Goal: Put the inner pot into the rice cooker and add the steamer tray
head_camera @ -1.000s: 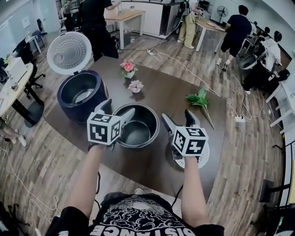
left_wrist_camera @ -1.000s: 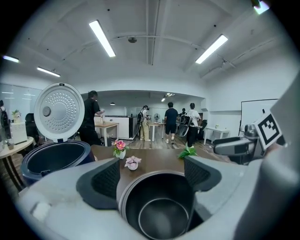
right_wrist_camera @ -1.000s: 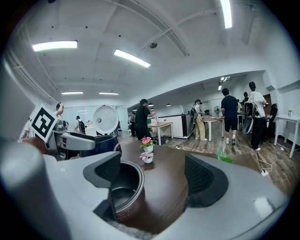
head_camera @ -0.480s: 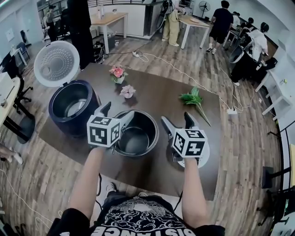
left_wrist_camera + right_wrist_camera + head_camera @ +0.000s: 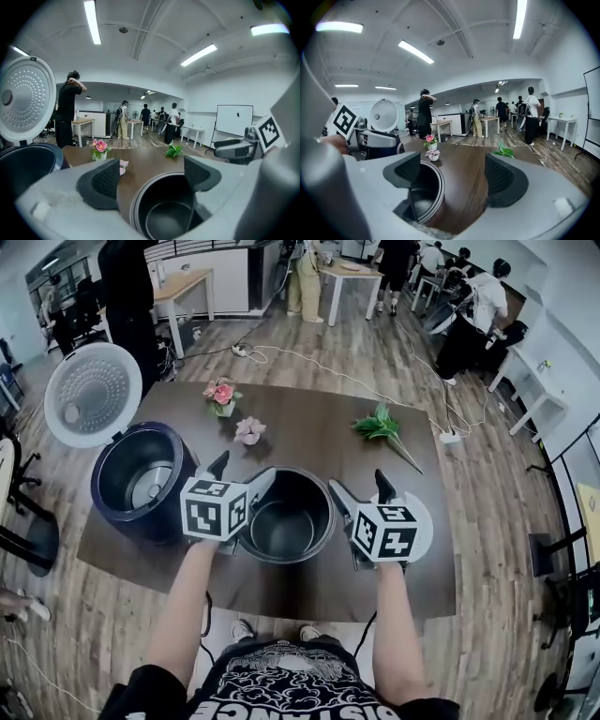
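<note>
In the head view the inner pot [image 5: 286, 526] stood on the dark table [image 5: 309, 432], at its near middle, between the two grippers. It was upright, its mouth faced up and it looked empty. It is round, so its only axis ran vertical, from the bottom to the mouth. The rice cooker [image 5: 141, 482] stood just left of it with its white lid [image 5: 92, 395] thrown open to the far left, and its hollow was free. The left gripper [image 5: 241, 472] was at the left rim of the pot and the right gripper [image 5: 358, 484] at the right rim. Under the right gripper lay a white round thing [image 5: 424, 521], probably the steamer tray, but most of it was hidden.

In the left gripper view the fingers [image 5: 101, 183] were apart, with the left rim of the pot in the gap. One stood outside the wall and the other over the hollow, and I saw no contact.

In the right gripper view the fingers [image 5: 504, 180] were also apart, and the right rim stood between them in the same way.

The danger, in my judgement, is the thin smooth rim. If one gripper closes weakly, or rises before the other, the pot may tilt and slip out. On the short way to the left its bottom may also strike the edge of the cooker, if it is not lifted enough
</note>
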